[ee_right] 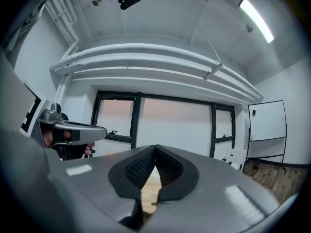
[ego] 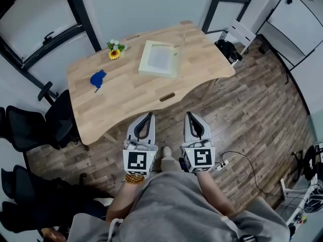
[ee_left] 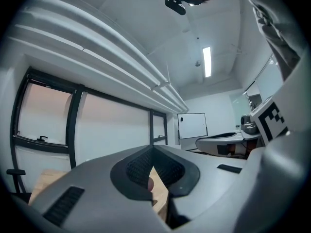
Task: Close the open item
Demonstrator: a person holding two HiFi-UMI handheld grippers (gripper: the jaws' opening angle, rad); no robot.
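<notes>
Left gripper view shows the left gripper [ee_left: 153, 148] with jaws pressed together on nothing; the right gripper [ee_right: 155, 148] is likewise closed and empty. Both hang just short of the wooden table [ego: 126, 97] and well apart from the white box [ego: 159, 59], which lies mid-table, its lid seemingly raised along the right side. The risk, I judge: closed tips nudging low would slide the box away, not fold it shut.
</notes>
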